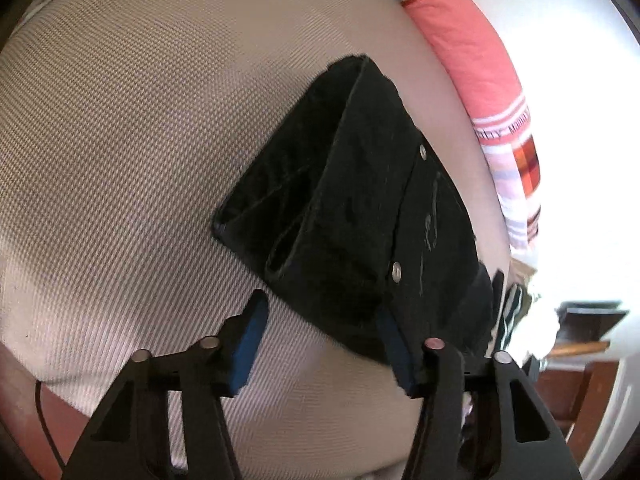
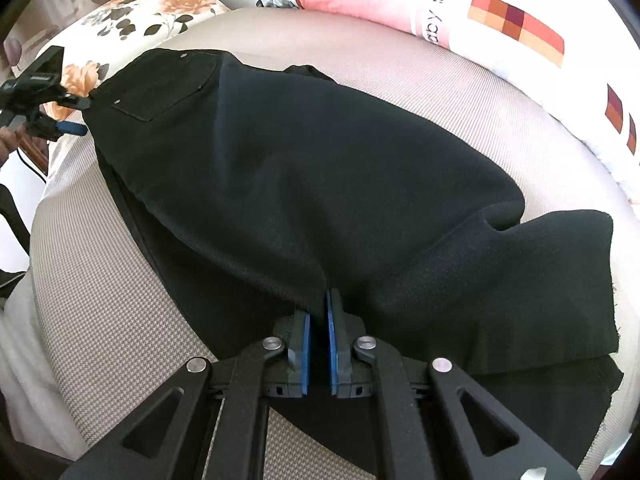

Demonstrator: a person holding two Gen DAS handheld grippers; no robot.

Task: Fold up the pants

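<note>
Black pants (image 2: 300, 180) lie spread across a beige woven bed cover (image 2: 120, 300), waist end far left with a riveted back pocket (image 2: 164, 84). My right gripper (image 2: 320, 312) is shut on a fold of the black cloth near the leg end, blue pads almost together. In the left wrist view the waist end of the pants (image 1: 352, 200) shows folded layers and two rivets. My left gripper (image 1: 320, 308) stands open at that corner; the cloth drapes over its right finger, and its left finger hangs free above the cover. The right wrist view shows the left gripper (image 2: 74, 116) at the waistband.
A pink and white quilt (image 2: 400, 4) runs along the far edge of the bed, also seen as quilt (image 1: 472, 60). A floral pillow (image 2: 160, 4) lies behind the waist end. Wooden furniture (image 1: 576, 384) stands past the bed's edge.
</note>
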